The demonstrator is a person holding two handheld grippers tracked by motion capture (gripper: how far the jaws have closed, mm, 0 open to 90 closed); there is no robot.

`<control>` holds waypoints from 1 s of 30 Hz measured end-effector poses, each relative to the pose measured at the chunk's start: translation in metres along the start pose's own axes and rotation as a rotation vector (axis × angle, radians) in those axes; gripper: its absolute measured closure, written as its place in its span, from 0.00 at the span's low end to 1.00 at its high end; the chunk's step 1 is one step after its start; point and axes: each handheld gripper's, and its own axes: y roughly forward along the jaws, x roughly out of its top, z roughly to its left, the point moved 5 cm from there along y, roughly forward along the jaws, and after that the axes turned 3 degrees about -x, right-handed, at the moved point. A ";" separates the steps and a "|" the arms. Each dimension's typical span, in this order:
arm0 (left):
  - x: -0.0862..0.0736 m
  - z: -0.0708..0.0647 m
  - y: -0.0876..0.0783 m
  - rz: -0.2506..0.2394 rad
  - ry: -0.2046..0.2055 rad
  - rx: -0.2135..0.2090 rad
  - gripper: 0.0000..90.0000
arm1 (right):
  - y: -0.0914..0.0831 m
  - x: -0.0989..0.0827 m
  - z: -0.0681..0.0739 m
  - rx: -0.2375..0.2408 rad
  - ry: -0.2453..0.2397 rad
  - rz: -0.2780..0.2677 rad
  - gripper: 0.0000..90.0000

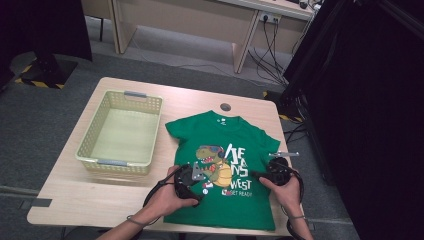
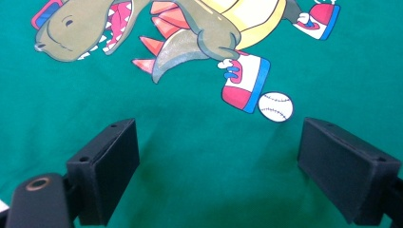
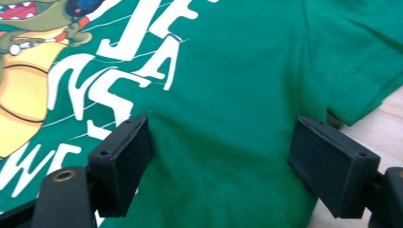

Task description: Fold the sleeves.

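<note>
High view: a green T-shirt (image 1: 225,165) lies flat on the table (image 1: 65,195), collar away from the person; an empty basket (image 1: 121,131) stands just left of it. The left gripper (image 1: 192,181) and right gripper (image 1: 267,172) hover over the shirt's lower half.
Left gripper view: jaws wide apart, nothing between them; shirt cloth below, dinosaur print (image 2: 157,33) ahead.
Right gripper view: jaws wide apart, gripping nothing, possibly just above the cloth; the sleeve (image 3: 361,61) lies ahead.

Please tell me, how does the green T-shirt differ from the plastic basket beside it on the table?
The green T-shirt lies flat and spread out; the plastic basket stands upright with latticed walls. The T-shirt bears a dinosaur print and white letters; the basket is plain pale yellow-green. Both grippers hover over the T-shirt; the basket is empty and untouched. Both rest on the wooden table.
</note>
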 end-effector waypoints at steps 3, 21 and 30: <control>0.003 0.001 0.003 -0.002 -0.004 -0.006 0.13 | 0.000 0.000 -0.005 -0.012 0.000 -0.004 0.24; 0.002 0.003 -0.010 -0.097 -0.015 0.035 0.15 | -0.016 0.023 -0.071 -0.174 0.116 -0.036 0.50; -0.017 0.007 -0.023 -0.159 -0.067 0.050 0.14 | 0.006 0.037 -0.096 -0.215 0.172 -0.032 0.58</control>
